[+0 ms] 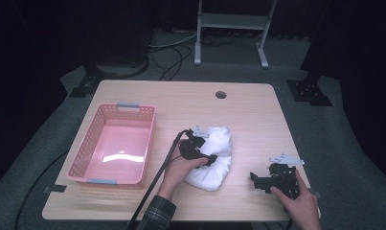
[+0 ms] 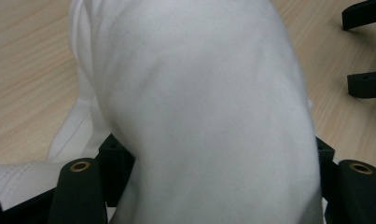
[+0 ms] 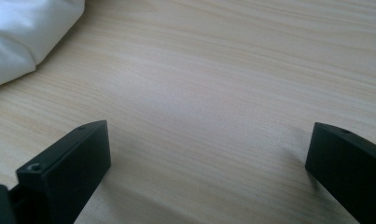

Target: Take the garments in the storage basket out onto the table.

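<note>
From above, we see our left gripper point(image 1: 206, 152) pressed into the white cloth point(image 1: 218, 160) mid-table point(image 1: 248, 110); the pink basket point(image 1: 83, 155) sits empty, so nothing looks finished. Left gripper view: fingers point(image 2: 80, 186) apart, straddling cloth. Right gripper view: fingers point(image 3: 69, 158) wide apart over bare wood.

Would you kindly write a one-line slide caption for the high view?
Left tongs meet a bunched white cloth beside an empty pink basket; right tongs rest open on the wooden table.
</note>
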Available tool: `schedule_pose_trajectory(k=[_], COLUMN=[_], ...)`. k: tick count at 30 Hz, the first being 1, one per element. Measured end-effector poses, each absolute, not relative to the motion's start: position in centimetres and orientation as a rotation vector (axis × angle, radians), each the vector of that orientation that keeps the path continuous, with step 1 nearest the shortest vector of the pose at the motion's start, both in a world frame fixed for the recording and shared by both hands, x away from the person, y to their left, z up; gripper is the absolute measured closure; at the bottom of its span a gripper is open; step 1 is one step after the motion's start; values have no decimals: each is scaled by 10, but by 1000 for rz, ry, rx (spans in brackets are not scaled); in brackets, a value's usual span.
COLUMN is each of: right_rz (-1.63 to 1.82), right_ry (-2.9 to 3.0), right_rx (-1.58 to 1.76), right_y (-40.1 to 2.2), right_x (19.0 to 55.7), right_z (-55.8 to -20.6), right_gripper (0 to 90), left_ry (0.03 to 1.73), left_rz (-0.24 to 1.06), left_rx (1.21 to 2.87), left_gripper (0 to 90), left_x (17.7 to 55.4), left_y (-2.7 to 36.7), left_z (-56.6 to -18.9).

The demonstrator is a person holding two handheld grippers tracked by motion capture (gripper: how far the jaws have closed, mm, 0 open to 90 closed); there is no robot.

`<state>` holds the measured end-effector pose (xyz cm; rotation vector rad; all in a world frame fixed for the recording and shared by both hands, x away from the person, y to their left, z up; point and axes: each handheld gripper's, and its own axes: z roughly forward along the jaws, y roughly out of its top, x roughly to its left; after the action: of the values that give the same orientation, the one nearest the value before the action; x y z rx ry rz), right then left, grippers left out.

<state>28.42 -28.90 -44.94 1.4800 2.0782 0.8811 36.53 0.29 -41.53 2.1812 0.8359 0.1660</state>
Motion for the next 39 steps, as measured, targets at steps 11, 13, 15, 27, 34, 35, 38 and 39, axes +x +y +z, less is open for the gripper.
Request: schedule_pose_trajectory(k=[11,13,15,27,34,35,38,39], right_rz=[882,881,882,881,882,882,882,882], right_ry=[2078,2078,2078,2078,2078,2078,2078,2078], right_rx=[1480,1480,1480,1481,1481,1480,1481,1480], right_y=[-289,-289,-289,-289,-289,-289,-289,-289], right_x=[284,284,284,284,284,284,284,284], right_z=[-449,-449,-449,-449,-449,-449,-449,-449], right_gripper=[0,0,0,0,0,0,0,0], left_ry=[838,835,832,866,852,847,844,840], left_rz=[177,181,184,184,186,184,185,188], left_rx=[2183,2187,2193,2179,2186,2185,2179,2179], left_gripper=[223,212,203,109,24,30,30,30], left_x=[365,365,365,366,365,365,365,365], left_y=[2,1,1,3,2,2,3,3], left_z=[-416,-416,-416,-415,-415,-414,-414,-414])
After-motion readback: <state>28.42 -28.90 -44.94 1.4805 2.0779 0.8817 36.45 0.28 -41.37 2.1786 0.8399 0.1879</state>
